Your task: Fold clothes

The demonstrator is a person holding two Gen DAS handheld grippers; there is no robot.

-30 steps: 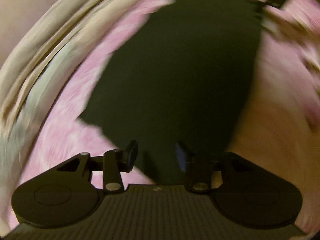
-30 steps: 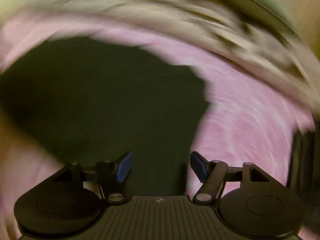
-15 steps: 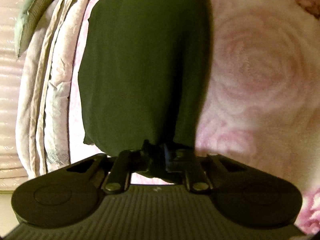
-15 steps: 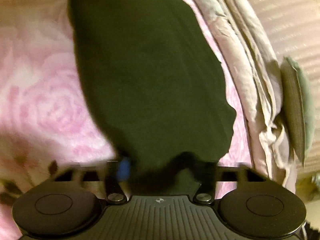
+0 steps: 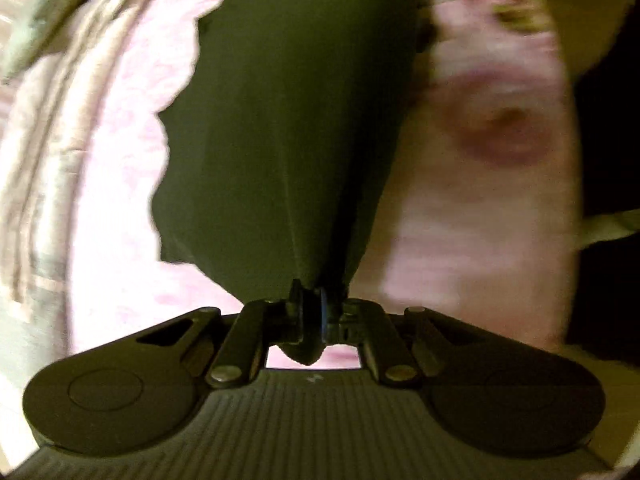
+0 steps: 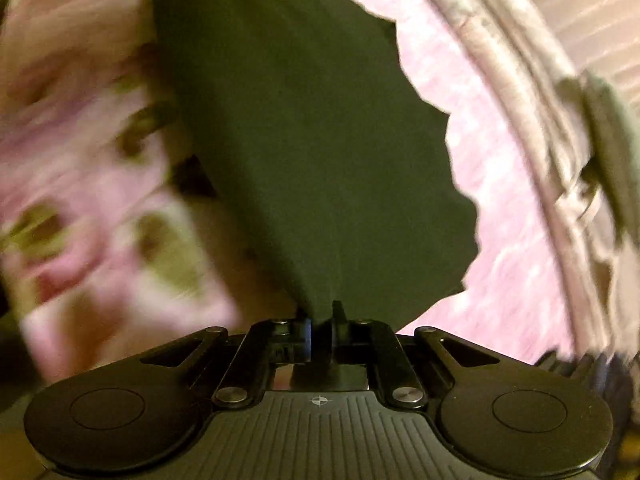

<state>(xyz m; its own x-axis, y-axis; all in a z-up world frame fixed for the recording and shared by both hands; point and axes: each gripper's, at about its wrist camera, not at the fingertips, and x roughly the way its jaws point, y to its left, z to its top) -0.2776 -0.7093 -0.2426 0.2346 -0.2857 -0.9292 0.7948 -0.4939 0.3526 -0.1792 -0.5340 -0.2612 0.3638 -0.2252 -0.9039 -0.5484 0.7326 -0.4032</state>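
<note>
A dark green garment (image 5: 288,128) hangs stretched away from my left gripper (image 5: 310,312), which is shut on a bunched corner of it. A tip of cloth pokes out behind the jaws. The same garment (image 6: 320,152) fills the middle of the right wrist view, and my right gripper (image 6: 322,326) is shut on another corner of it. The cloth is lifted above a pink rose-print bedspread (image 5: 472,200), also seen in the right wrist view (image 6: 92,208). Both views are motion-blurred.
A folded pale quilt (image 5: 60,128) lies along the left side of the bed in the left wrist view and along the right side (image 6: 532,92) in the right wrist view. A grey-green cushion (image 6: 612,152) rests beyond it.
Both grippers were open over the garment a second ago. They have shut on its near edge and lifted it, so the cloth now hangs taut from the jaws.
</note>
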